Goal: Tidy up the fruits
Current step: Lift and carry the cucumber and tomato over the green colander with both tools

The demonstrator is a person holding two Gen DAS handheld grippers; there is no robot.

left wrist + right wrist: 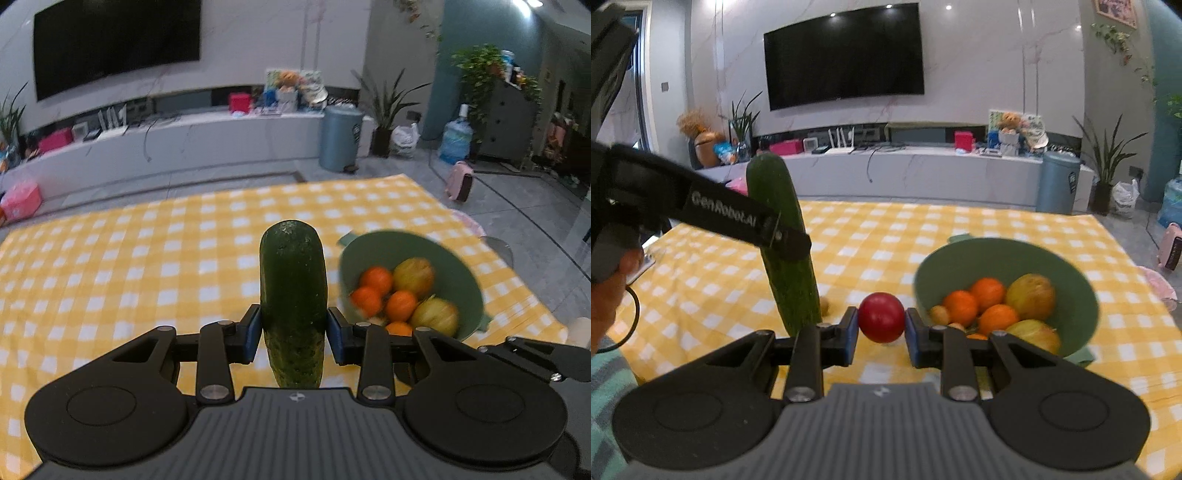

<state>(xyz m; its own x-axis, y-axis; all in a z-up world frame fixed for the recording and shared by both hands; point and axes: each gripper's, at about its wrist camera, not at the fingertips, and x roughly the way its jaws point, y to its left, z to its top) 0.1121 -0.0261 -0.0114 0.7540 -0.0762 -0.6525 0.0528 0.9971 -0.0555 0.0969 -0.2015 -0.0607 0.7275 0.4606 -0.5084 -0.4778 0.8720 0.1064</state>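
Observation:
My left gripper (293,332) is shut on a dark green cucumber (293,295), held upright above the yellow checked tablecloth (110,258). The cucumber (785,251) and the left gripper's finger (746,221) also show at the left of the right wrist view. My right gripper (881,334) is shut on a red tomato (881,317), just left of a green bowl (1082,295). The bowl (461,266) holds several oranges (400,304) and yellow-green apples (1032,295).
A small brown fruit (824,304) lies on the cloth behind the cucumber. The table's right edge (517,251) drops to a grey floor with a pink object (460,181). A TV wall and long white cabinet (905,173) stand behind the table.

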